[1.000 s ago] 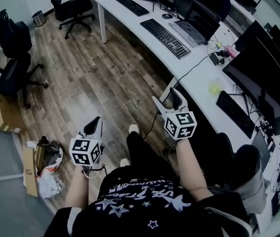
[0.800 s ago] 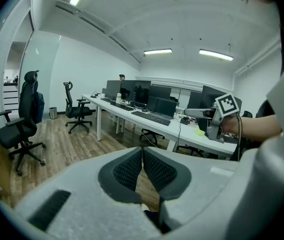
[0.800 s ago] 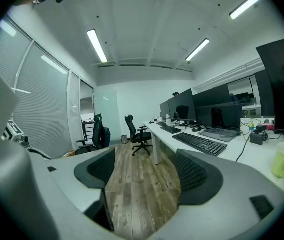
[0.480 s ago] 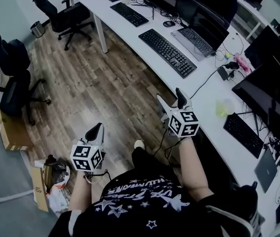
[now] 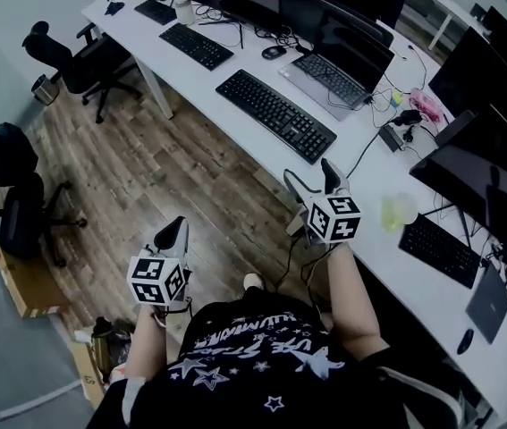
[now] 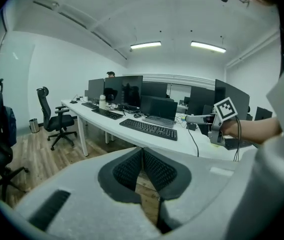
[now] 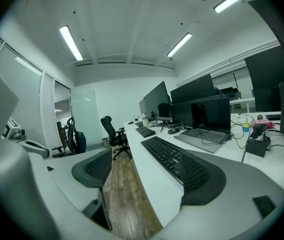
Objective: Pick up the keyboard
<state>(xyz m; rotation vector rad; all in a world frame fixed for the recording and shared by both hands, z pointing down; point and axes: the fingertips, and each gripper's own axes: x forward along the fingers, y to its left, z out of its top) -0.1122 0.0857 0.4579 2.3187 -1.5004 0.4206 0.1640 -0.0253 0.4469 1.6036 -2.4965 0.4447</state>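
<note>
Keyboard (image 5: 275, 114) on white desk (image 5: 253, 61), left gripper (image 5: 179, 224) fingers together, right gripper (image 5: 308, 170) fingers just opening, empty

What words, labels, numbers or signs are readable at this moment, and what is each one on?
Nothing reads clearly.
Black shirt: lettering among stars, upside down, too blurred to read.
Nearest black keyboard: keycaps too small to read.
Marker cubes: black-and-white square patterns only, no letters.
</note>
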